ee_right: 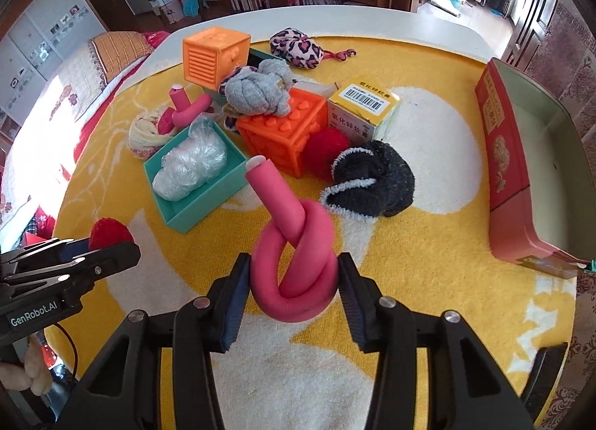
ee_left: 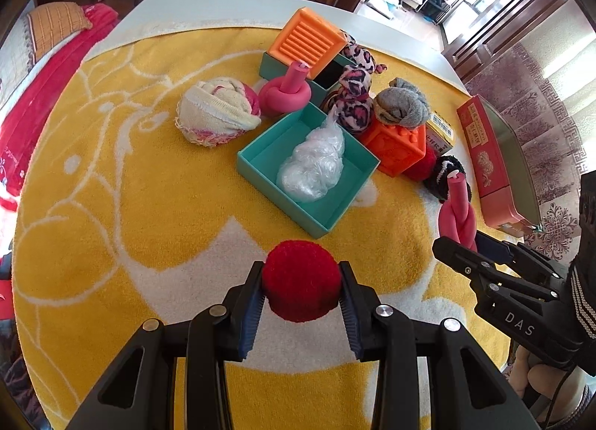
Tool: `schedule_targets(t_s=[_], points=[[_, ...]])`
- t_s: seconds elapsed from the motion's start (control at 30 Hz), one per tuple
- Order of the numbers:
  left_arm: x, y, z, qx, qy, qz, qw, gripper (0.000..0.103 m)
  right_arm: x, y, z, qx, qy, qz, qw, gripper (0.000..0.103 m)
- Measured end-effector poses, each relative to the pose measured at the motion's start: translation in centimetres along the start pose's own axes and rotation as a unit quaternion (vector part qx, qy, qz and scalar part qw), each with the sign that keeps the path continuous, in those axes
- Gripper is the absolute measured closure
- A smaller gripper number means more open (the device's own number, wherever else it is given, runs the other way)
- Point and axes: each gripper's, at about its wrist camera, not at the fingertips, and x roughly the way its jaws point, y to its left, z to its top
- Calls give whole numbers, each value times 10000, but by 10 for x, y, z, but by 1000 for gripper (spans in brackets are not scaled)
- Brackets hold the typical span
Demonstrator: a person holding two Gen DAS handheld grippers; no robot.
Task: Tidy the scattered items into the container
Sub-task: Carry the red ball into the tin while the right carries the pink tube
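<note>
Two items in hand, both soft. Left gripper (ee_left: 301, 290): pads pinching a red pompom (ee_left: 301, 281) across its middle, above the near edge of the yellow-and-white towel (ee_left: 111, 169). Judged feather-light, springy, fuzzy enough not to slip; a grip across the widest part suits it.

Right gripper (ee_right: 294, 281): jaws pressed against both flanks of a knotted pink foam roller (ee_right: 294, 262), its free end sticking up; no earlier view shows how they got there. Judged light, squashy, rubbery in grip; the knot's bulk is the sound place to hold, not the loose end.

Container: either the red tin (ee_right: 510, 184) at the towel's right edge, open and bare inside, or the teal box (ee_left: 260, 158) near the centre, holding a clear plastic wad (ee_left: 313, 165); which is meant cannot be told.

Writing: "DAS" on the right gripper's body, seen from the left wrist; "GenRobot.AI" on the left gripper's body, seen from the right. A yellow carton (ee_right: 363, 110) bears a barcode and Chinese characters; the tin's side likewise, too small to read.
</note>
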Motion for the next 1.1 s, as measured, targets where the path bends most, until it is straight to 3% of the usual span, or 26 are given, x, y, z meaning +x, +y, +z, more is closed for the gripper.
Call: schedule_targets(t_s=[0.17, 0.33, 0.6, 0.77, 1.03, 1.1], points=[[-6, -36, -3, 82, -160, -17, 9998, 63, -38, -36, -3, 280, -437, 10, 9987, 53], [38, -134, 32, 267, -295, -113, 9991, 63, -73, -93, 16, 617, -910, -174, 9938, 53], [48, -240, 51, 840, -500, -379, 9945, 63, -107, -187, 26, 1146, -1345, -504, 9830, 53], [59, -304, 67, 1232, -672, -520, 9887, 63, -113, -217, 34, 1165, -1523, -556, 9799, 53], [78, -364, 94, 1493, -771, -631, 9838, 63, -116, -249, 38, 1229, -1659, -538, 9770, 53], [85, -374, 101, 1528, -700, -727, 9831, 51, -117, -256, 39, 1315, -1685, -497, 9756, 52]])
